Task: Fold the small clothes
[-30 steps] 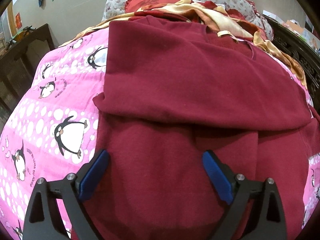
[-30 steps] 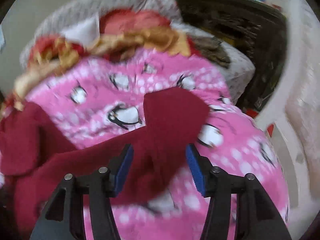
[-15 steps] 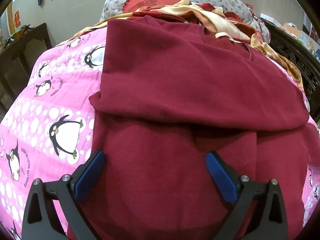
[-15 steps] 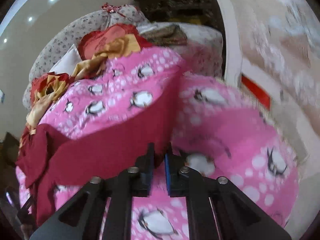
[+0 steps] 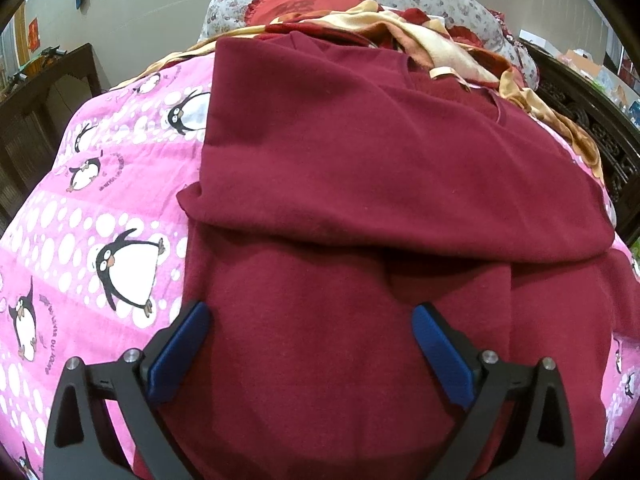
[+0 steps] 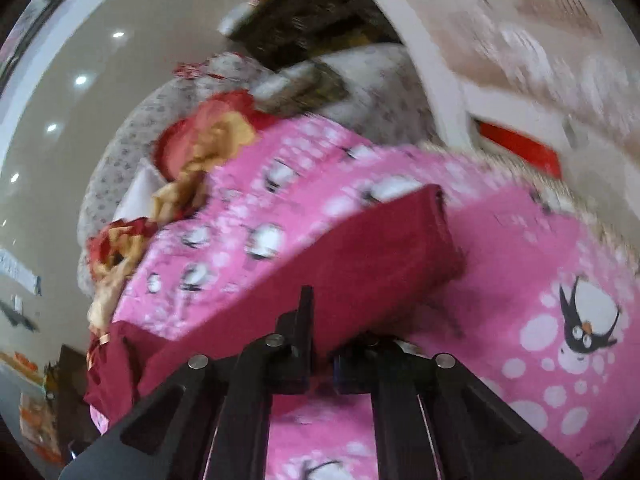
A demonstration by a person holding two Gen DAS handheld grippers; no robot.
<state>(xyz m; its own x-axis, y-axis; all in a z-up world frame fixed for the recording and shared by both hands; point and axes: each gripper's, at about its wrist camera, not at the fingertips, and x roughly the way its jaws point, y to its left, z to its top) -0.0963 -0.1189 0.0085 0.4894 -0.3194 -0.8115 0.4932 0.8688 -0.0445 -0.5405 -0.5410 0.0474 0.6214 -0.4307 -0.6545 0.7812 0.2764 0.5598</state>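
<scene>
Right claw (image 6: 320, 344): was wide apart around the maroon sleeve (image 6: 360, 248) a second ago; now clenched on it, cloth pinched between the pads, wrist rolled over. Left claw (image 5: 312, 344): released, jaws wide over the maroon garment (image 5: 360, 160), unmoved. Garment lies on the pink penguin blanket (image 5: 100, 220), upper part folded down. Judgement: sleeve secured, ready to be carried inward across the garment.

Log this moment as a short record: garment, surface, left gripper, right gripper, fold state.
garment: maroon sweater, one part folded over its body
surface: pink penguin blanket
left gripper: jaws open, over the sweater's lower part, gripping nothing
right gripper: jaws shut on the sweater's sleeve
fold state: unfinished; sleeve stretched out across the blanket
</scene>
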